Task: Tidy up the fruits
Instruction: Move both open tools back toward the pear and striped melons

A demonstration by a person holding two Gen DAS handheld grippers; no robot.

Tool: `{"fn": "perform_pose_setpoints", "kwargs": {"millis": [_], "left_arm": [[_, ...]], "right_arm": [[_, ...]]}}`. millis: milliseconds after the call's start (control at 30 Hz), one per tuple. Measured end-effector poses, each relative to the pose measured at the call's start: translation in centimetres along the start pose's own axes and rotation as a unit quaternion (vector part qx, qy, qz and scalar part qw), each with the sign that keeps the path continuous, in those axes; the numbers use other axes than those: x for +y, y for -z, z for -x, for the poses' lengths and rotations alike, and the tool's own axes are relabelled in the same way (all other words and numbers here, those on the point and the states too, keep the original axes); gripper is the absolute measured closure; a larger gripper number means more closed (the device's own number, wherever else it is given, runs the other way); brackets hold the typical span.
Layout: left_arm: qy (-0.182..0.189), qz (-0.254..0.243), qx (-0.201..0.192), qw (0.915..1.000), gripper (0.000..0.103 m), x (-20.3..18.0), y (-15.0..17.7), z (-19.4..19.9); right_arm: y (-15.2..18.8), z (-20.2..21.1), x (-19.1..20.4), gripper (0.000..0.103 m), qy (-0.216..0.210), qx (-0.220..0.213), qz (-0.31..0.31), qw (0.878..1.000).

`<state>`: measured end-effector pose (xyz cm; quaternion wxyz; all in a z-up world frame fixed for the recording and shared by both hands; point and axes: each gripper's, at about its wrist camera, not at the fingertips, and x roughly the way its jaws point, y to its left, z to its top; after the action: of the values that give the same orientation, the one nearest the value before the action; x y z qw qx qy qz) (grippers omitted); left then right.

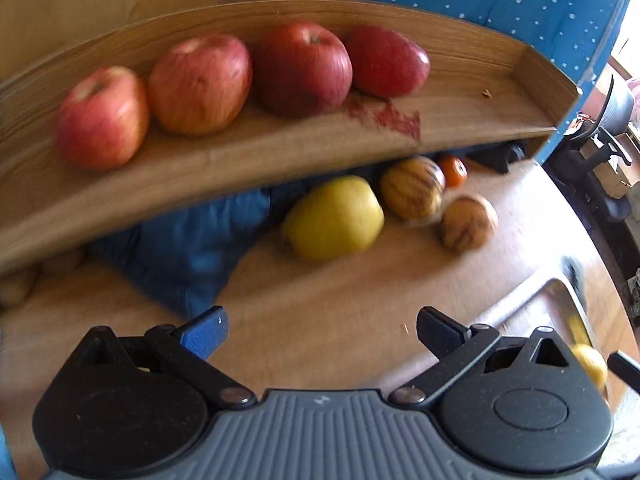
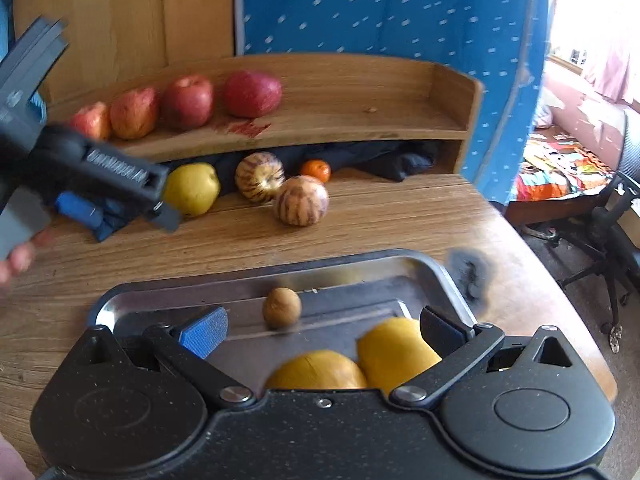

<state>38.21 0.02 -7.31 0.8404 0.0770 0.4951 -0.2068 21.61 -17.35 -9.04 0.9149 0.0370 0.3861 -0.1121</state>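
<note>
Wood-grain worktop runs under a curved wooden shelf with a raised back and end wall, against blue dotted fabric. Four smooth red apples sit in a row along the shelf's left half, each touching the next; the right half is bare apart from a red smear. Below the shelf edge lie a waxy yellow apple, two round striped fruits and a small orange one, beside rumpled blue cloth. Nearer, a shiny metal tray with rounded corners holds a small brown round fruit and two yellow fruits (partly hidden by the gripper body). The left gripper hovers over bare worktop with its jaws wide apart, holding nothing. The right gripper hangs above the tray, jaws likewise spread and empty. Open worktop lies between tray and loose fruit.
</note>
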Motion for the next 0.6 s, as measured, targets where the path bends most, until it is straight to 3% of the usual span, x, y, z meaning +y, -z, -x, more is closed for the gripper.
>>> {"fn": "perform_pose_setpoints", "kwargs": {"millis": [267, 433, 600], "left_arm": [[0.016, 0.001, -0.007, 0.9998, 0.001, 0.5, -2.9, -3.4], [0.032, 0.010, 0.015, 0.9993, 0.001, 0.6, -3.6, -5.2], [0.041, 0.029, 0.021, 0.9985, 0.001, 0.8, -4.2, -6.2]], "right_arm": [[-3.2, -3.6, 0.5, 0.001, -0.009, 0.035, 0.057, 0.998], [-5.9, -6.8, -0.3, 0.001, 0.001, 0.061, 0.052, 0.997], [-7.6, -9.0, -0.5, 0.001, -0.017, 0.068, 0.061, 0.996]]}}
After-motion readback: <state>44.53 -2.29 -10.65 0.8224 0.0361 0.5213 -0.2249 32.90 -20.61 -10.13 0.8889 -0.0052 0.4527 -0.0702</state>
